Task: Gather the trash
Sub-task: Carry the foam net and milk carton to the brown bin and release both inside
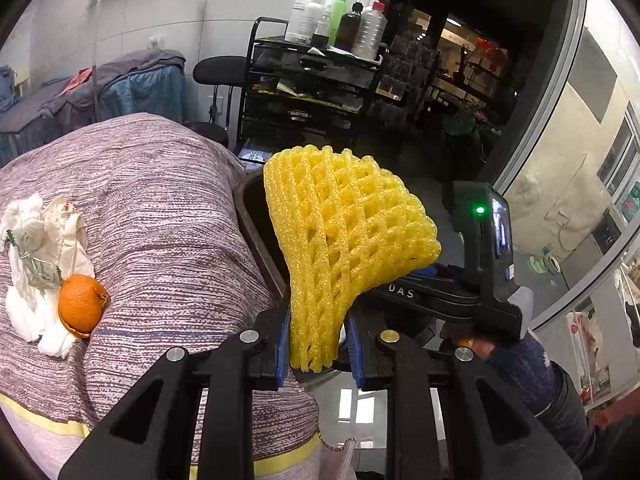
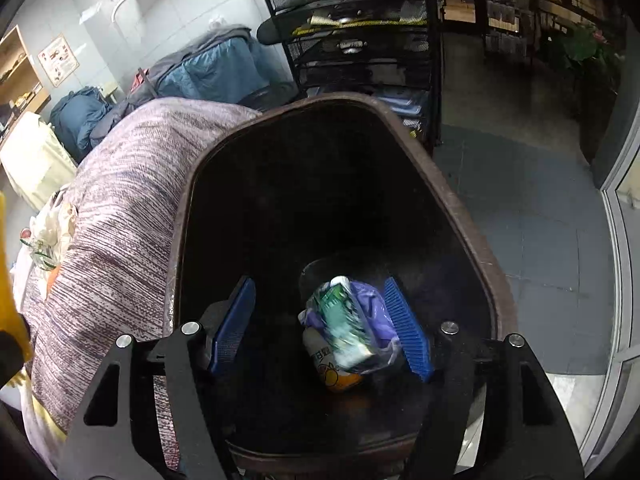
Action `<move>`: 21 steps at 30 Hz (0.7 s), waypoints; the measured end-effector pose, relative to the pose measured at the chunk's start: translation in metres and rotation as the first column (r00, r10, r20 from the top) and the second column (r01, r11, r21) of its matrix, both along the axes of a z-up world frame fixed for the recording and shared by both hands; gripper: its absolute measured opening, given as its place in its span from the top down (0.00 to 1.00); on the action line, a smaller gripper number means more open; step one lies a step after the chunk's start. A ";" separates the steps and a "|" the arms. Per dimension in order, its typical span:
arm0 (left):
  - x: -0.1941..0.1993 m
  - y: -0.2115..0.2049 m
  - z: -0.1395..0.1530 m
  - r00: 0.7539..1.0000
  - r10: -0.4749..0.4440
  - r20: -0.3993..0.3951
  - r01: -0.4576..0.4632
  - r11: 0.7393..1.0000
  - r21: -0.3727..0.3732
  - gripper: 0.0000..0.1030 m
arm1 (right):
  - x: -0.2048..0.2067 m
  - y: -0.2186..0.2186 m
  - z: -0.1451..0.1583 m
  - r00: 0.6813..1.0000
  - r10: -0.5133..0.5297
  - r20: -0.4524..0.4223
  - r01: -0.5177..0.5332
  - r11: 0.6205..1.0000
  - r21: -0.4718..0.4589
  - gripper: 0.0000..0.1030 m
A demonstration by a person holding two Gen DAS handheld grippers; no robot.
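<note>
Foam net: the yellow foam net (image 1: 344, 240) is pinched at its narrow lower end by the left gripper (image 1: 320, 340), beside the bed and near the bin's rim.
Net's axis: the long axis runs from the pinched stem up and away from the camera, the wide fanned end tipped to the right.
Left gripper: nearly closed, pads pressing the net's stem.
Right gripper: the right gripper (image 2: 320, 328) stands wide apart over the bin (image 2: 472, 216), gripping nothing; a blurred bag of trash (image 2: 352, 332) lies between and below its pads, apparently free.
Still on the bed: crumpled white wrappers (image 1: 40, 264) and orange peel (image 1: 82, 304) rest on the striped blanket (image 1: 168, 216).
Risk: the springy net may catch on the rim or bounce out if let go short of the opening.
Risk, second: the right tool sits over the opening and may block the drop.
</note>
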State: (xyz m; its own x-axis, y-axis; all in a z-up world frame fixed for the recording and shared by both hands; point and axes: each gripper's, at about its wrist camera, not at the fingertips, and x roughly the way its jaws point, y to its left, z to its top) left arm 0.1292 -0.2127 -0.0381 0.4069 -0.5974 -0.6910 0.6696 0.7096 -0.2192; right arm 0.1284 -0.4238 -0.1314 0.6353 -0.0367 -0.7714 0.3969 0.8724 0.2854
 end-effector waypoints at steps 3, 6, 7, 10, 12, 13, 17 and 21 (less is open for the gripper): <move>-0.001 -0.006 0.002 1.000 -0.012 0.006 0.012 1.000 0.002 0.78 | -0.009 -0.003 0.008 0.999 -0.027 0.030 0.027 1.000 -0.010 0.31; -0.001 -0.014 0.004 1.000 -0.028 0.010 0.028 1.000 0.003 0.78 | -0.019 -0.007 0.017 0.997 -0.052 0.056 0.053 0.998 -0.016 0.30; -0.001 -0.017 0.004 0.999 -0.034 0.009 0.034 0.999 0.004 0.78 | -0.022 -0.008 0.019 0.996 -0.060 0.062 0.062 0.998 -0.022 0.30; 0.000 -0.027 0.004 0.999 -0.051 0.003 0.051 0.999 0.004 0.78 | -0.031 -0.011 0.026 0.993 -0.085 0.083 0.088 0.996 -0.033 0.30; 0.002 -0.034 0.004 0.998 -0.061 -0.001 0.061 0.998 0.005 0.78 | -0.036 -0.014 0.030 0.991 -0.100 0.089 0.103 0.994 -0.028 0.30; 0.003 -0.037 0.004 0.998 -0.067 -0.007 0.067 0.998 0.005 0.78 | -0.039 -0.015 0.031 0.990 -0.108 0.092 0.111 0.993 -0.028 0.30; 0.006 -0.051 0.001 0.997 -0.082 -0.010 0.082 0.996 0.021 0.78 | -0.051 -0.023 0.036 0.983 -0.149 0.106 0.153 0.988 -0.030 0.30; 0.012 -0.065 -0.004 0.995 -0.094 -0.024 0.095 0.995 0.038 0.78 | -0.060 -0.034 0.035 0.975 -0.195 0.107 0.199 0.980 -0.021 0.29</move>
State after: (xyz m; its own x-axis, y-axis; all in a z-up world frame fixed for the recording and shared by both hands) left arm 0.1408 -0.2774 -0.0420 0.3341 -0.6049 -0.7229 0.7292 0.6518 -0.2084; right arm 0.0689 -0.4579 -0.0960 0.6894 -0.1924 -0.6983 0.5315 0.7893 0.3073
